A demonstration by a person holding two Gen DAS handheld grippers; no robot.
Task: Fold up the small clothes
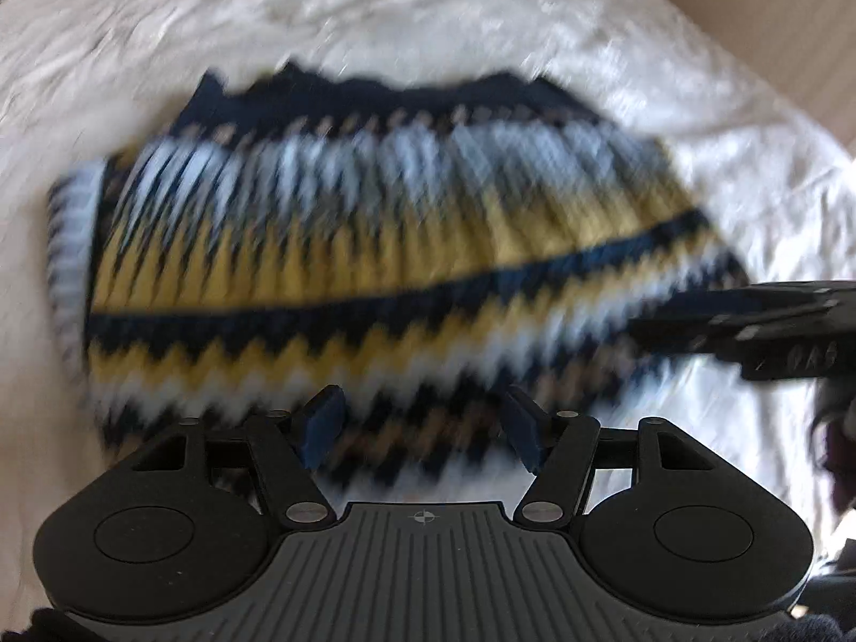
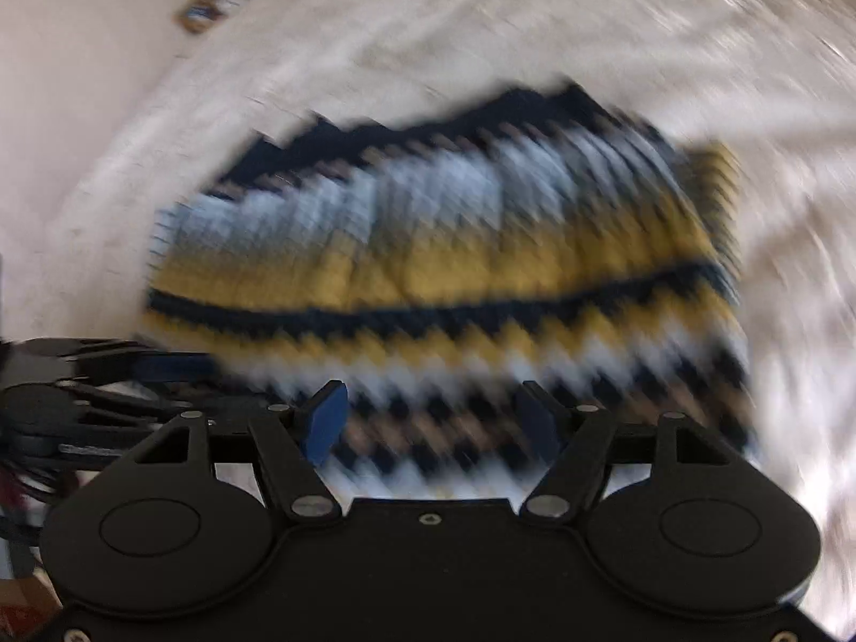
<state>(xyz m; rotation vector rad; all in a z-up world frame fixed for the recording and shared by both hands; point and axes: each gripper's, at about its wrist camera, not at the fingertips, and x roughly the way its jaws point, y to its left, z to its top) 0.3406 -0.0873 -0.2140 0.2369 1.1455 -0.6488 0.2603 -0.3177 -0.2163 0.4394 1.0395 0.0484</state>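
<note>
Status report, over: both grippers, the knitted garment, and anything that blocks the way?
Left gripper open, empty. Right gripper open, empty. Zigzag knit garment lies on the white sheet, ungrasped; frames blurred. No obstacle seen on it.

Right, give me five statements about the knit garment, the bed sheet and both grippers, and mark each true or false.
1. The knit garment lies on a white sheet. True.
2. The garment is plain red. False: it has navy, yellow and pale blue zigzag bands.
3. The left gripper is open with nothing between its pads. True.
4. The right gripper is clamped on the garment. False: its jaws stand apart, open.
5. Both views are sharp. False: both are motion-blurred.
</note>
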